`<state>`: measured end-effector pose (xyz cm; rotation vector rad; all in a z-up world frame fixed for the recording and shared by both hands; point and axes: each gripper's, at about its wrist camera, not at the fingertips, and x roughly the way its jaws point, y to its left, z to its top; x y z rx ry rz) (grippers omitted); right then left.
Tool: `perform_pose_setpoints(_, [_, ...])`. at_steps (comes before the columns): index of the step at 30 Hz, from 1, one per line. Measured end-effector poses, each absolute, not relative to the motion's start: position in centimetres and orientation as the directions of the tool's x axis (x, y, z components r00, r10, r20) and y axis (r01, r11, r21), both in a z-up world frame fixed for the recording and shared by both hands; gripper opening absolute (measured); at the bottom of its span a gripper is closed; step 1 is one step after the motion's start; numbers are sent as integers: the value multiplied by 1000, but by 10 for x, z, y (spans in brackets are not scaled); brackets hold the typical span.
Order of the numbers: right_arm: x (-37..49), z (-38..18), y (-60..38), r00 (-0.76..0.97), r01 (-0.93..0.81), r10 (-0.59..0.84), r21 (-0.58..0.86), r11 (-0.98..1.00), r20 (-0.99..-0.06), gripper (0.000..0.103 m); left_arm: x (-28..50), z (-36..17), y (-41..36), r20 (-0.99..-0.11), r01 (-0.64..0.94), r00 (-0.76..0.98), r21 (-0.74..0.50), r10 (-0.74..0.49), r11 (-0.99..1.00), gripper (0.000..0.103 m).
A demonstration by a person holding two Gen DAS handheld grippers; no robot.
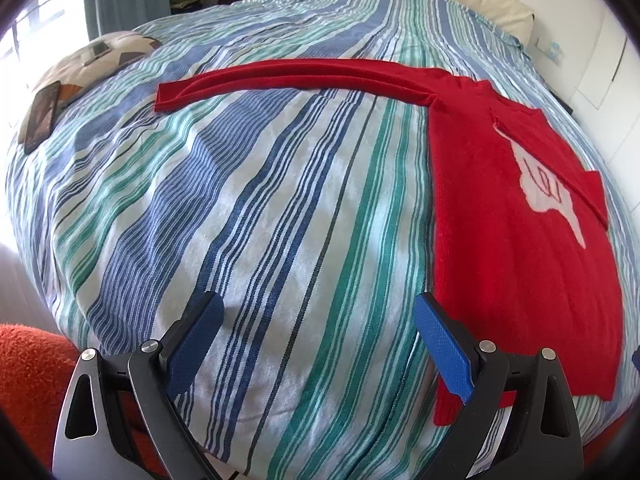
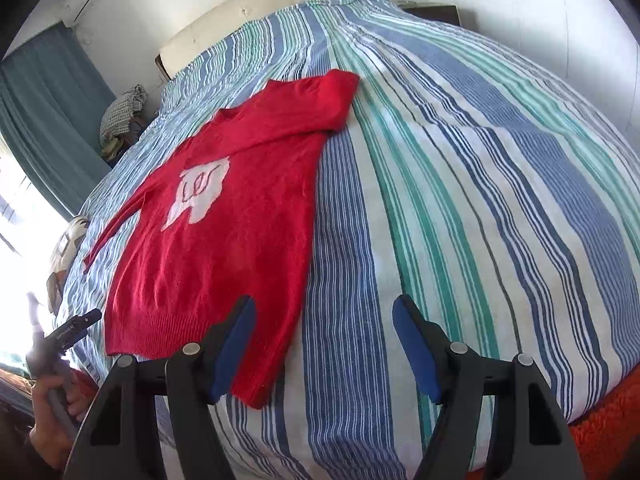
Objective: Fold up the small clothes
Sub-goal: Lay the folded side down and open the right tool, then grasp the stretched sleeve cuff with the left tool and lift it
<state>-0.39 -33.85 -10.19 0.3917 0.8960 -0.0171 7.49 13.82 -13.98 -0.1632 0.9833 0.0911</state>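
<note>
A small red sweater point(image 2: 224, 248) with a white motif point(image 2: 200, 196) lies flat on the striped bedspread point(image 2: 460, 208). Its right sleeve is folded across the shoulder; the left sleeve point(image 1: 280, 76) stretches straight out to the side. In the left wrist view the sweater body point(image 1: 512, 216) fills the right side. My left gripper point(image 1: 318, 312) hovers open over bare bedspread, its right finger beside the sweater's hem corner. My right gripper point(image 2: 324, 320) is open above the hem's right corner, nothing between its blue pads. The left gripper point(image 2: 76, 328) shows at the right wrist view's left edge, held by a hand.
A patterned cushion point(image 1: 96, 64) with a phone point(image 1: 42, 120) on it lies at the bed's left side. A cream headboard point(image 2: 260, 12) and white wall stand behind. Curtains point(image 2: 48, 108) and a bright window are on the left. An orange rug point(image 1: 28, 364) shows below the bed edge.
</note>
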Motion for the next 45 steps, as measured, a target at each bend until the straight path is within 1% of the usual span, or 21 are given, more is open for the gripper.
perform_pose_setpoints(16, [-5,-106,-334,630,173,116,284,943,-768,70,75,-142,143,-837,-166,547,-102,6,981,96])
perform_pose_setpoints(41, [-7,-103,-334,641,171,108,279,945,-759,70,76,-142,143,-839,-167,544,-102,5,981,96])
perform_pose_setpoints(43, [-7,-102,-334,644,170,108,279,945,-757,70,76,-141,144,-839,-168,544,-107,1,980,96])
perform_pose_setpoints(45, [-7,-102,-334,645,170,107,278,945,-756,70,77,-139,147,-842,-166,539,-137,-26,977,96])
